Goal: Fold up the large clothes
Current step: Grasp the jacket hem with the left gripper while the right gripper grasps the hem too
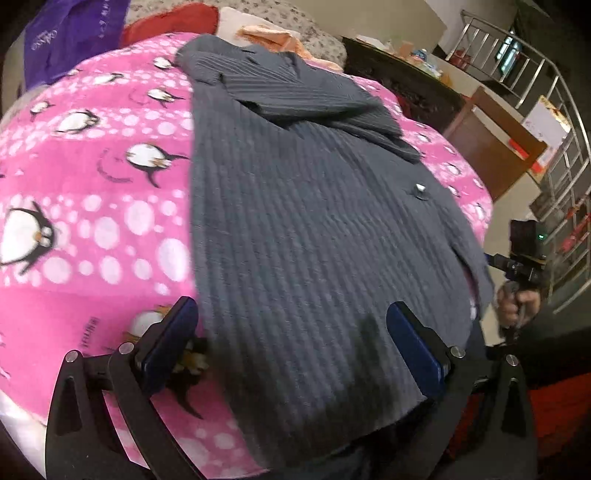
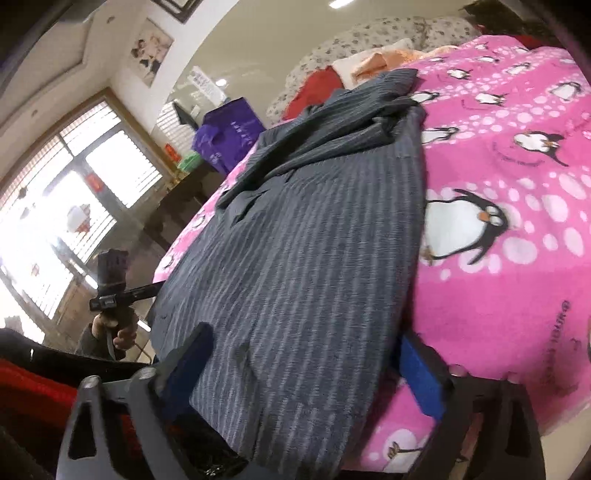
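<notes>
- Blue-padded left hand-held gripper (image 1: pixel 291 332) stands spread over the near hem of the grey ribbed garment (image 1: pixel 314 229).
- Right hand-held gripper (image 2: pixel 306 373) is spread wide too, hem between its pads, unpinched.
- Garment lies flat on the pink penguin blanket (image 1: pixel 92 177) covering the bed.

Bed, covered by a pink fleece blanket (image 1: pixel 92 221) (image 2: pixel 517 258) printed with penguins and white dots. On it: one dark grey ribbed knit garment (image 1: pixel 295 240) (image 2: pixel 303 240), spread flat lengthwise, upper part folded over; far end, orange cloth (image 1: pixel 269 37) and red cushion (image 1: pixel 170 22).
</notes>
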